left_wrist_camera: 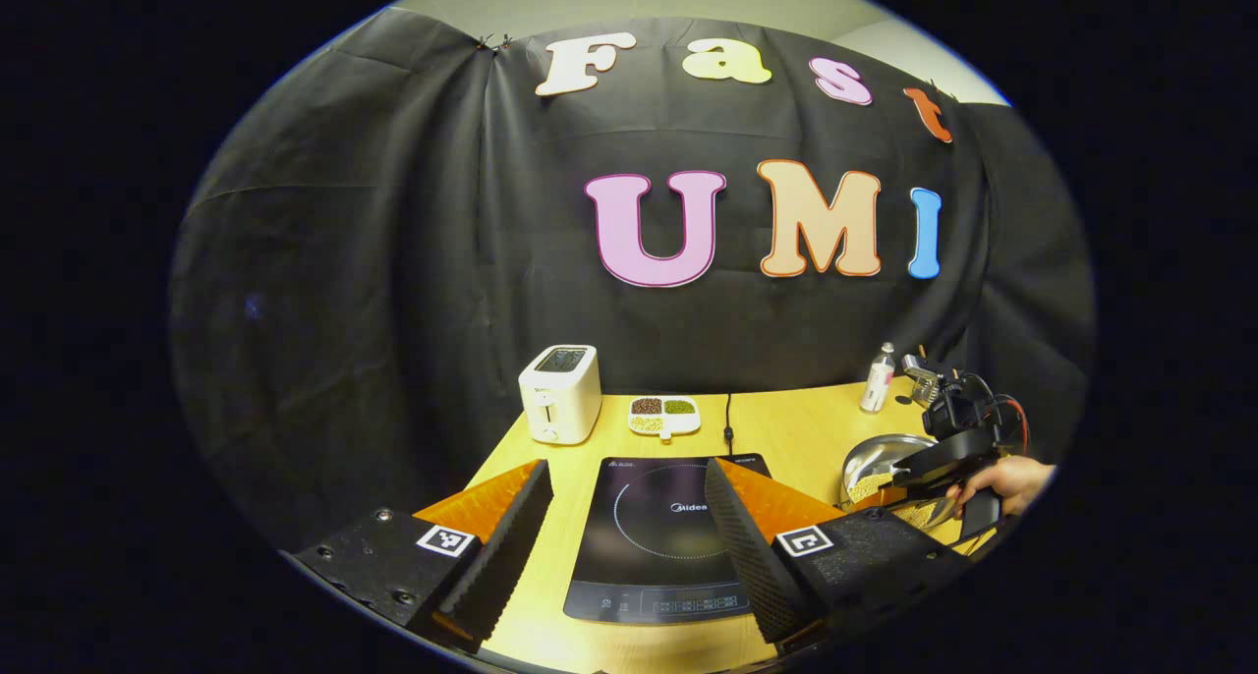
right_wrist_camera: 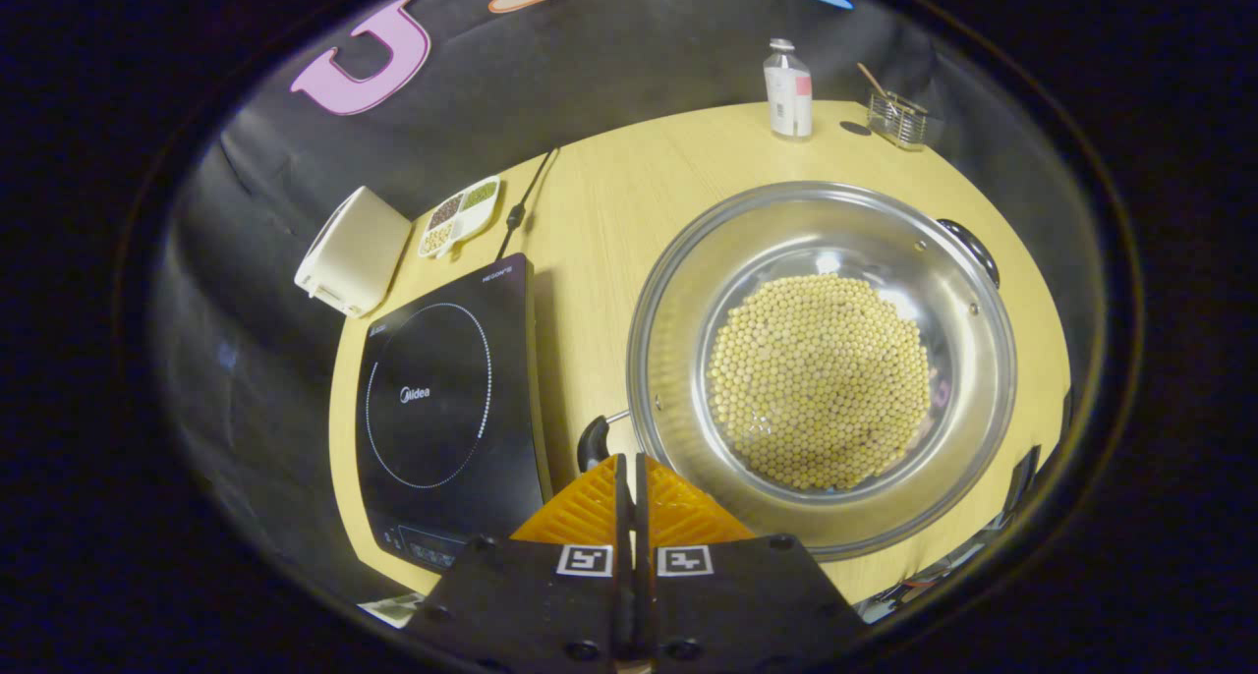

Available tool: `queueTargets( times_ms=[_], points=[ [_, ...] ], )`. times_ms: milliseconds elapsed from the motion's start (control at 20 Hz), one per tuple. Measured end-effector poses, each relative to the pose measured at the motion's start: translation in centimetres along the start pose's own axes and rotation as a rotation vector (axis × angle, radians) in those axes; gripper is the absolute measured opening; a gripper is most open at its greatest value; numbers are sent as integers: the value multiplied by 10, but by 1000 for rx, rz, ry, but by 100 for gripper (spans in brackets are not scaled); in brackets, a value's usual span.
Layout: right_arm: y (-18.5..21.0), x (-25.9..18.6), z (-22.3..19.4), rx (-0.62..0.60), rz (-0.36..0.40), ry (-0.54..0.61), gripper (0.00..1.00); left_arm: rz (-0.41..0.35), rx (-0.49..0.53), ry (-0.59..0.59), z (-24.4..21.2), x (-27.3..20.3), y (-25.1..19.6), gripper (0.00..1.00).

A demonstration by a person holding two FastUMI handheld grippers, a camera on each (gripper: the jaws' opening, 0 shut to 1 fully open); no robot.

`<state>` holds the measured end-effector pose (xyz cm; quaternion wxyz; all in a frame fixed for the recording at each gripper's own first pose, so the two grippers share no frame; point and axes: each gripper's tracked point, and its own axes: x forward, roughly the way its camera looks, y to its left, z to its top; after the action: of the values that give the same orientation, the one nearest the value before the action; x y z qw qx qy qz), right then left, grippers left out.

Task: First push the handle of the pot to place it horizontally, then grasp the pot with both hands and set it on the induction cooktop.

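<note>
A steel pot point(right_wrist_camera: 678, 340) filled with pale beans point(right_wrist_camera: 821, 379) stands on the wooden table, right of the black induction cooktop point(right_wrist_camera: 442, 389). One black handle point(right_wrist_camera: 593, 443) points to the pot's near left, the other handle point(right_wrist_camera: 971, 247) to its far right. My right gripper point(right_wrist_camera: 629, 458) is shut with nothing in it, its tips just beside the near-left handle; I cannot tell if they touch. My left gripper point(left_wrist_camera: 627, 468) hangs open above the cooktop point(left_wrist_camera: 658, 527). From there the pot point(left_wrist_camera: 875, 453) sits at the right, with the right gripper point(left_wrist_camera: 909, 476) and a hand point(left_wrist_camera: 1012, 482) over it.
A white toaster point(left_wrist_camera: 560, 394) and a divided dish of grains point(left_wrist_camera: 665, 416) stand behind the cooktop, whose cord point(left_wrist_camera: 728, 419) runs to the back. A small bottle point(right_wrist_camera: 789, 89) and a wire holder point(right_wrist_camera: 896, 119) stand at the far edge behind the pot.
</note>
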<state>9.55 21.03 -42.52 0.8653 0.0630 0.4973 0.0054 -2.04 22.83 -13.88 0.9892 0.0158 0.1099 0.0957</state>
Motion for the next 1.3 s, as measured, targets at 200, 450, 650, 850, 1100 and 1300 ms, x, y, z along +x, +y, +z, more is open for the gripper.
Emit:
queueTargets(
  times_ms=[200, 450, 650, 850, 1100, 1300],
  points=[
    [-7, -17, -20, -36, -2, 16, 2, 9, -2, 0, 0, -1, 3, 96],
    [-19, -18, -49, -56, -16, 79, 7, 8, -13, 6, -2, 1, 1, 93],
    [-24, -3, -48, -40, -36, 80, 2, -5, -4, 3, -3, 3, -3, 96],
    [-17, 7, -48, -47, -28, 95, 2, -5, -12, 11, -6, 5, -1, 96],
    [-7, 17, -41, -35, -16, 106, 2, 15, -17, 32, -13, 5, 7, 96],
    [3, 24, -26, -28, -12, 95, 2, 22, -14, 49, -20, 5, 10, 96]
  ],
)
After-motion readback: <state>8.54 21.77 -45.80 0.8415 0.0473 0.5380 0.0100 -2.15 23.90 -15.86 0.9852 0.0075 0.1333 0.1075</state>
